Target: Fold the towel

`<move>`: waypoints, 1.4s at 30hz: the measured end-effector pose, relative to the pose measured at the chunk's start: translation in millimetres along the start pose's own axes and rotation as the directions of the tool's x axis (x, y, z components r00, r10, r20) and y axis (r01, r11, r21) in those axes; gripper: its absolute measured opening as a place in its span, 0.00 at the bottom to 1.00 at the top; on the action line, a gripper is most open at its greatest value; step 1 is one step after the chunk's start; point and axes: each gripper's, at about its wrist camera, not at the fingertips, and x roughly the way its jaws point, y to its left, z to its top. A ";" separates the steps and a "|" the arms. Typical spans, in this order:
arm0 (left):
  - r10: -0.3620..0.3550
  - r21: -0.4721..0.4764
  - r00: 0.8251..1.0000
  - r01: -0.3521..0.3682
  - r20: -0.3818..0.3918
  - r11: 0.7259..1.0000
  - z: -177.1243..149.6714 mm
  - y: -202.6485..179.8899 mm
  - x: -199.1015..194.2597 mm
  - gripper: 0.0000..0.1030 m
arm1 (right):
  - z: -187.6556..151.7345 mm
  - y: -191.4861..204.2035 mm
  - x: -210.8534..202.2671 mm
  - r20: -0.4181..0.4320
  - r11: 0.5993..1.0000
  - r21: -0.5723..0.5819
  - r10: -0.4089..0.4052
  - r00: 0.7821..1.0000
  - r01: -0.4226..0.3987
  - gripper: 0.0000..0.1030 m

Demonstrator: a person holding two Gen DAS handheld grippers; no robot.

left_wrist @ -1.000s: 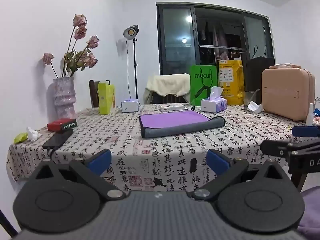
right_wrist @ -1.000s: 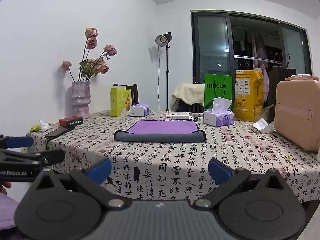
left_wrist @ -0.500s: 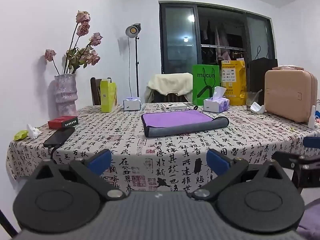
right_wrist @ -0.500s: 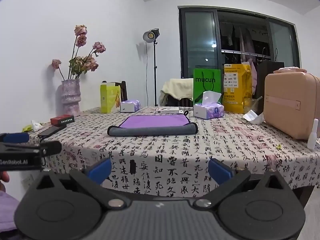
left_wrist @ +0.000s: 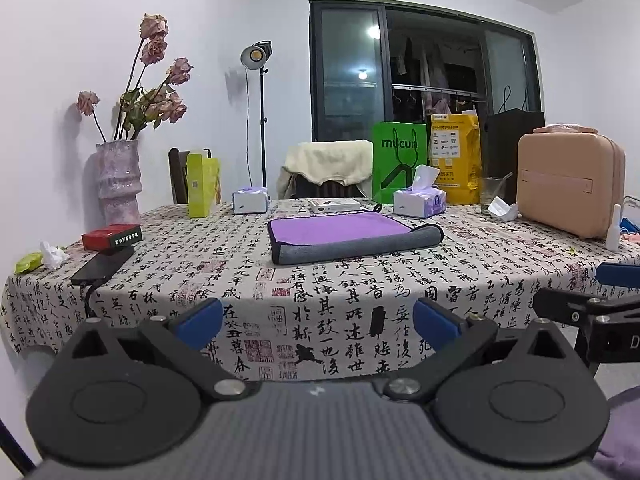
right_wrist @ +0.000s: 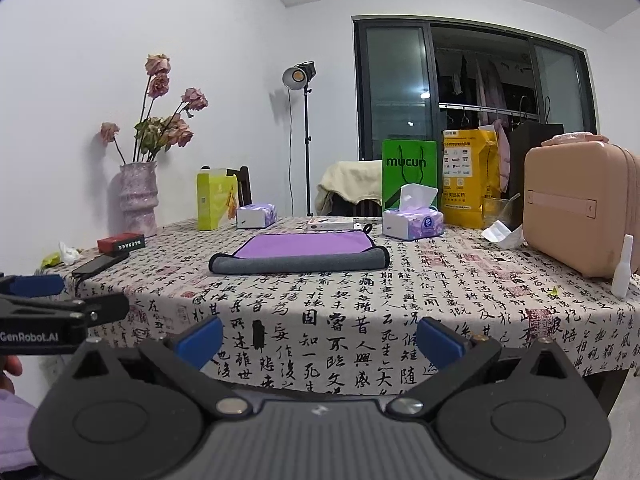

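A purple towel with a grey underside (left_wrist: 344,236) lies folded flat in the middle of the table, its grey fold edge toward me; it also shows in the right wrist view (right_wrist: 300,254). My left gripper (left_wrist: 318,322) is open and empty, held in front of the table's near edge, well short of the towel. My right gripper (right_wrist: 320,338) is open and empty too, level with the near edge. Each gripper shows at the side of the other's view: the right one in the left wrist view (left_wrist: 592,300), the left one in the right wrist view (right_wrist: 56,300).
The table has a calligraphy-print cloth (left_wrist: 360,292). On it are a vase of dried roses (left_wrist: 118,180), a red box (left_wrist: 112,236), a black phone (left_wrist: 102,266), tissue packs (left_wrist: 420,200), green and yellow bags (left_wrist: 396,160), a glass (left_wrist: 492,196), and a pink case (left_wrist: 568,192) at the right.
Both grippers have drifted slightly, so the table and towel shifted a little in each view. The towel has not moved and both grippers stay open.
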 end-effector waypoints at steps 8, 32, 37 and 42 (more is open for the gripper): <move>0.000 0.000 1.000 0.000 -0.002 1.000 -1.2 -1.3 -0.8 1.00 | -1.5 3.1 0.9 -0.002 1.000 -0.016 0.006 1.000 -0.006 1.00; -0.003 0.013 1.000 0.003 -0.002 1.000 -3.7 -3.4 0.0 1.00 | -7.0 5.5 -1.7 0.002 1.000 -0.023 0.008 1.000 -0.008 1.00; -0.004 0.013 1.000 0.004 -0.002 1.000 -3.8 -3.2 0.0 1.00 | -7.4 6.4 -2.5 0.003 1.000 -0.027 0.008 1.000 -0.008 1.00; -0.004 0.014 1.000 0.004 -0.001 1.000 -3.9 -3.3 -0.2 1.00 | -6.8 5.9 -3.0 0.005 1.000 -0.026 0.007 1.000 -0.006 1.00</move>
